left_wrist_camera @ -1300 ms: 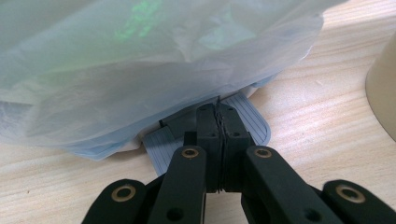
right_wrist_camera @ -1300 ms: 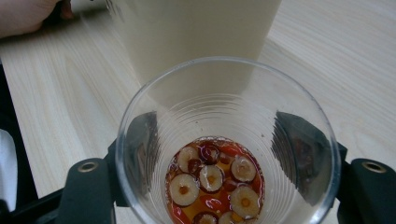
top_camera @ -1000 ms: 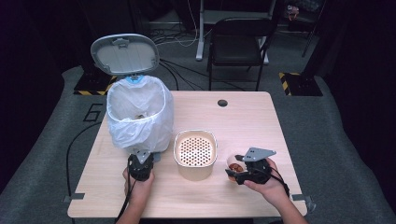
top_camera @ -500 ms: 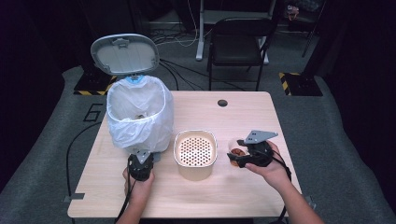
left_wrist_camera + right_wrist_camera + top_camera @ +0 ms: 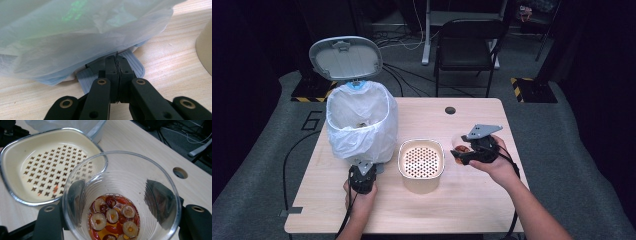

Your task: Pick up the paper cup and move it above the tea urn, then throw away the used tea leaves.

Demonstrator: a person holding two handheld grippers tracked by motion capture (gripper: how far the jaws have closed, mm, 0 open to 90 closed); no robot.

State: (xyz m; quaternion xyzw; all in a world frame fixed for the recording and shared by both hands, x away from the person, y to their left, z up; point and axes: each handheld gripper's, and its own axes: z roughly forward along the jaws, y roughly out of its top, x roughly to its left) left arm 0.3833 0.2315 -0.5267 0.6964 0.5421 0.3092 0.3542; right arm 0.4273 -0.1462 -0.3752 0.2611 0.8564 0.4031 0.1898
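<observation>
My right gripper is shut on a clear plastic cup, lifted above the table right of the strainer. Reddish liquid and several round fruit slices lie in the cup's bottom. The cream strainer bowl with a perforated floor stands mid-table, just left of the cup. My left gripper is shut, its jaws together with nothing between them, resting by the grey pedal at the foot of the bin. The bin is lined with a white bag and its lid stands open.
A round cable hole sits at the table's far side. A black chair stands beyond the table. The table's front edge is close to the person's forearms.
The right gripper has lifted the cup and carried it up and away from the front edge, nearer the strainer's level. The left gripper has stayed at the bin's pedal.
</observation>
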